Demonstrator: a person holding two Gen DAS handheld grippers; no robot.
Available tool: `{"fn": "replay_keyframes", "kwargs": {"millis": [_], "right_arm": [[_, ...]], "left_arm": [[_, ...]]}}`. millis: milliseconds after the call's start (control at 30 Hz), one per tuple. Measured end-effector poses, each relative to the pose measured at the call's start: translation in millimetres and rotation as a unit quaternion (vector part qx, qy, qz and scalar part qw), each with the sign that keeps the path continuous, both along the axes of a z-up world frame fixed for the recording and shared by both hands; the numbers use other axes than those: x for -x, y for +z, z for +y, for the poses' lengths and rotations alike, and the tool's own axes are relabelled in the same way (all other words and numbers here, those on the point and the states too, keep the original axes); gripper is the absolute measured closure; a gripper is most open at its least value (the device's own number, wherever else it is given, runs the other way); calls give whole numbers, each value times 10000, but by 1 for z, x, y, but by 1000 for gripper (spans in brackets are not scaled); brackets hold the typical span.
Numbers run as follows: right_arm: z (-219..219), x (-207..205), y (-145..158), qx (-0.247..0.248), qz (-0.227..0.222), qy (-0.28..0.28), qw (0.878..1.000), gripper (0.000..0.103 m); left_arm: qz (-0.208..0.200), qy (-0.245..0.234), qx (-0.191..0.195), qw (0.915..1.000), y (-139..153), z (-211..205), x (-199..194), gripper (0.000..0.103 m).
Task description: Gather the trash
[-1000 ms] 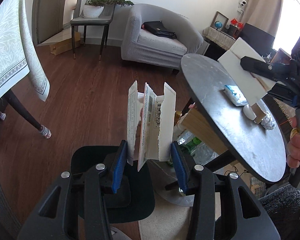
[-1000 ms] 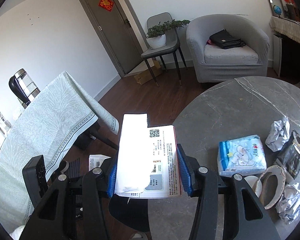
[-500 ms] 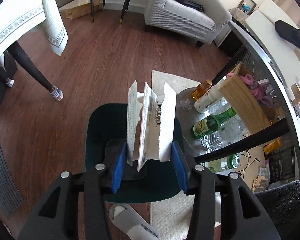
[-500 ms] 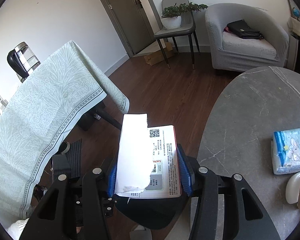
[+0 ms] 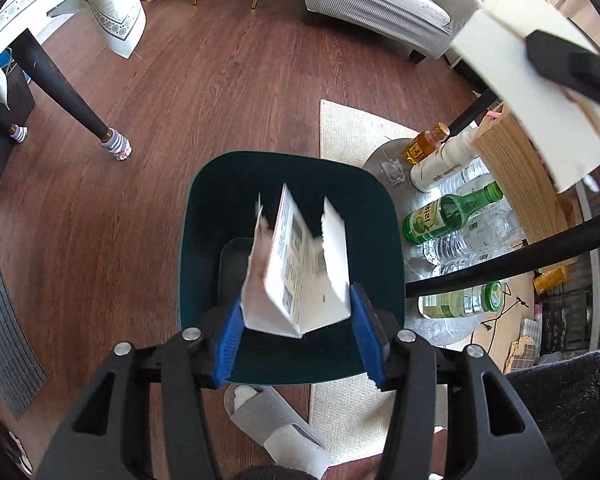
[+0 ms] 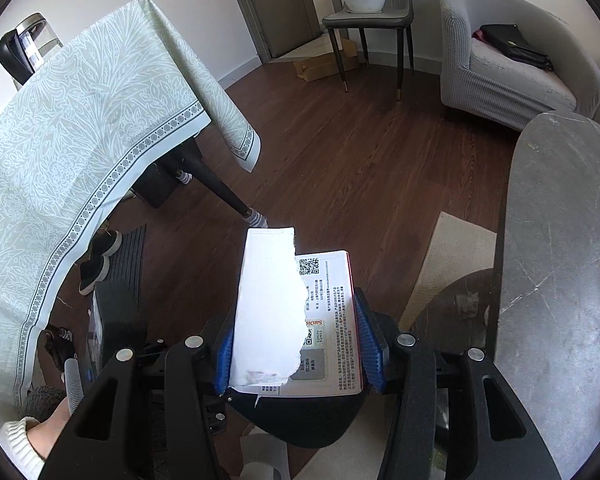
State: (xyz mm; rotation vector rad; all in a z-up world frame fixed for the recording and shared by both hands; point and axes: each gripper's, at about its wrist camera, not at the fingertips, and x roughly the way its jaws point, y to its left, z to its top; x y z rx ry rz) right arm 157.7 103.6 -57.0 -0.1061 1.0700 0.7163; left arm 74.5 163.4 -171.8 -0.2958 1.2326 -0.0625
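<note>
The left tongs (image 5: pixel 298 330) have just been opening above the dark green bin (image 5: pixel 204 208), and the torn white packaging (image 5: pixel 300 276) now tilts loose between the pads, so the drop seems begun. The right tongs (image 6: pixel 296 350) grip a second torn printed card (image 6: pixel 324 320), not yet above the bin.
</note>
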Motion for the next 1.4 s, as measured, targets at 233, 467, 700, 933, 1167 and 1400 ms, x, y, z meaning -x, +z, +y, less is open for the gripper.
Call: {"fn": "replay_keyframes", "kwargs": {"millis": [233,467,700,933,1167,1400], "right_arm": [[18,-1,-22,261,95,80,9996,52],[32,-3,-42,405,223,104,9989,52],[38,-4,-62,603,392,120,9973,52],[48,-5,-105,955,792,217,9920,52],[57,5,-144,1441,1039,478,9829,52],[66,10,-169,1766,1226,633,9746,47]], "left_arm": [[-173,92,-8,9998,9,12,7,46],[-385,191,60,9991,21,26,15,39],[-748,321,58,9967,43,35,20,38],[-1483,507,-133,9876,86,31,32,46],[-2039,669,-1,9767,126,30,36,64],[-2342,807,147,9687,157,32,44,67]]}}
